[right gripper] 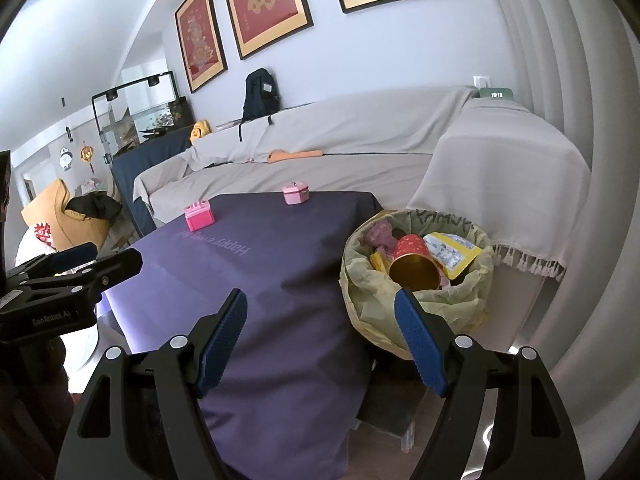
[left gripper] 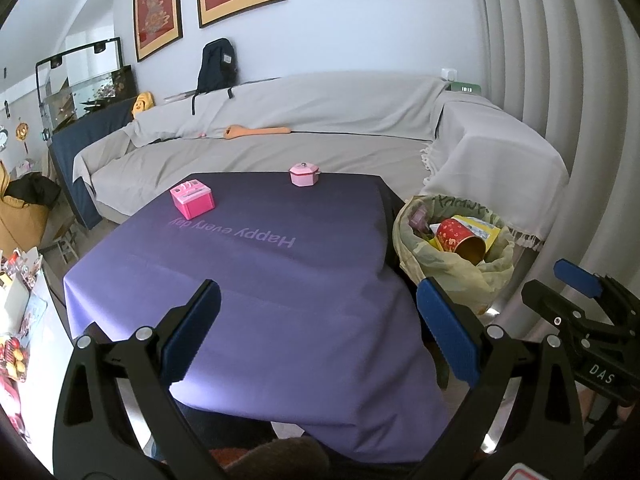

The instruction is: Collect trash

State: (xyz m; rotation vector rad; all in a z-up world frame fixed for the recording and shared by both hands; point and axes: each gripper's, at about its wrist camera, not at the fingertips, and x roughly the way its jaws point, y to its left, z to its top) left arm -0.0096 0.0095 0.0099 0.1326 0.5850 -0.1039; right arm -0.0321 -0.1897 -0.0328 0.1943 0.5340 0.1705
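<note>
The sofa (left gripper: 280, 128) stood behind everything, under a grey cover. In front of it the tabletop (left gripper: 248, 264) had a purple cloth and carried only two small pink boxes, the square one (left gripper: 192, 201) on the left and the lidded one (left gripper: 305, 175) at the far edge. No loose trash showed on the cloth.

The trash bin (right gripper: 416, 308) stood just beside the right edge of the tabletop, lined w/ a yellowish bag. The trash was already inside: a red can (right gripper: 412, 266) w/ gold mouth lying tilted on top, a yellow packet (right gripper: 452, 256) beside it, and some pink wrapper at the back.

So the collecting looked about finished. To end it well, I think both hands should check the cloth and floor once more, and not take the pink boxes, which were prob. not trash.

The left gripper (left gripper: 318, 334) hovered over the near part of the tabletop, jaws wide apart, holding nothing. The right gripper (right gripper: 320, 338) hung between tabletop edge and bin, jaws also wide, empty, touching nothing.
</note>
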